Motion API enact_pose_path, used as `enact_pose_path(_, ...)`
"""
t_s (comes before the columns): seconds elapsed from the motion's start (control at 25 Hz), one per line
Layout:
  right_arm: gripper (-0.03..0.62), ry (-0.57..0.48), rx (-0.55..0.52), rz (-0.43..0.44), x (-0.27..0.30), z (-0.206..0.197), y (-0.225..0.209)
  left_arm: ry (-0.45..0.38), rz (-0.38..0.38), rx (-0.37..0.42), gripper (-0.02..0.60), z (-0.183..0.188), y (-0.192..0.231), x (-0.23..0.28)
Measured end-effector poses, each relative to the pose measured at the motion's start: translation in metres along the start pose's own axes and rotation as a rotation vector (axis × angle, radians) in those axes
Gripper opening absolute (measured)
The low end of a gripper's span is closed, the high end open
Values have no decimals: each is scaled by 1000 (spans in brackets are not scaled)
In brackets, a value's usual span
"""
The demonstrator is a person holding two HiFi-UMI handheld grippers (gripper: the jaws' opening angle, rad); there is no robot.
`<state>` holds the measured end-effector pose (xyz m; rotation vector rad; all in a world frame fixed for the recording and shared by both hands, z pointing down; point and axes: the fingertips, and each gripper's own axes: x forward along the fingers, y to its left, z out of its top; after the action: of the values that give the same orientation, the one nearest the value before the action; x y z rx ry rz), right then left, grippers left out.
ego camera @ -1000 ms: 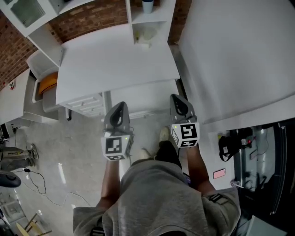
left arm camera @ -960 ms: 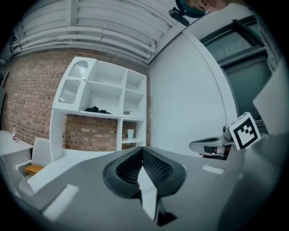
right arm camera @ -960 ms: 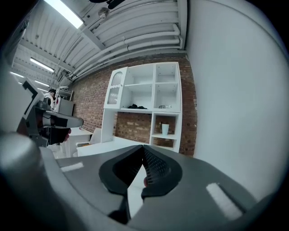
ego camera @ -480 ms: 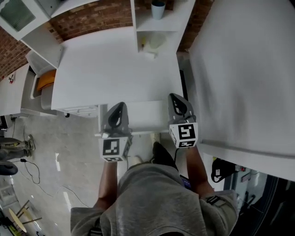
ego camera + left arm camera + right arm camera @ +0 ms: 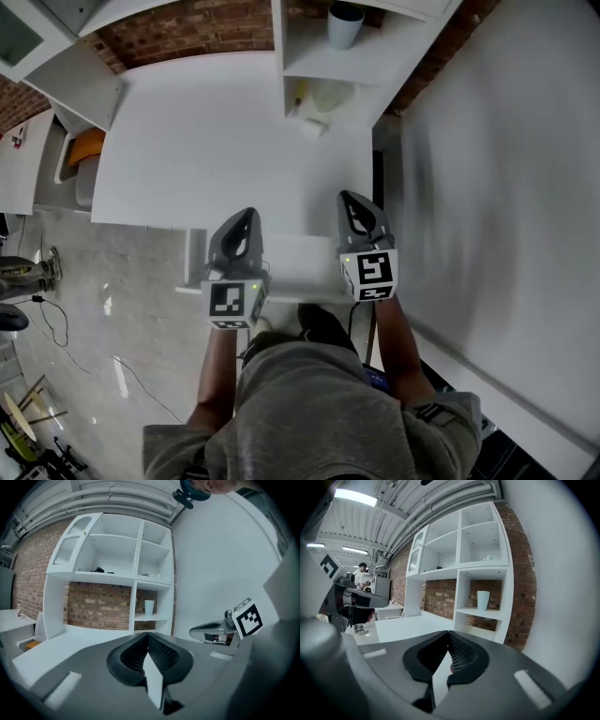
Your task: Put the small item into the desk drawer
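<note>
A white desk (image 5: 216, 141) fills the middle of the head view. A small pale item (image 5: 313, 126) lies on it in front of the shelf unit (image 5: 323, 56). Below the desk's front edge a white drawer-like panel (image 5: 291, 267) sticks out towards me. My left gripper (image 5: 246, 217) and right gripper (image 5: 354, 202) hover side by side over that front edge, both shut with nothing between the jaws. The left gripper (image 5: 148, 637) points at the shelves, and so does the right gripper (image 5: 449, 634).
A pale blue cup (image 5: 345, 23) stands on a shelf, the cup (image 5: 483, 599) straight ahead of the right gripper. A large white wall panel (image 5: 506, 187) runs along the right. An orange seat (image 5: 82, 146) and cables (image 5: 56, 328) are on the left. A person (image 5: 360, 578) stands far off.
The head view has moved forward, so the desk and shelves slid down the picture. Both grippers now hang over the desk's front edge instead of over the floor before it. Jaws stayed shut.
</note>
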<state>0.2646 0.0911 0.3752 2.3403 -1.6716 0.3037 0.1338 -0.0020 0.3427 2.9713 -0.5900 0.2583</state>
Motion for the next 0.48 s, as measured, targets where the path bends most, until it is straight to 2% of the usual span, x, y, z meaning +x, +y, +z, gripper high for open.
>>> enact_pose_path(0.48, 3, 68, -1, 84, 92, -26, -36, 73, 67, -25, 12, -33, 25, 74)
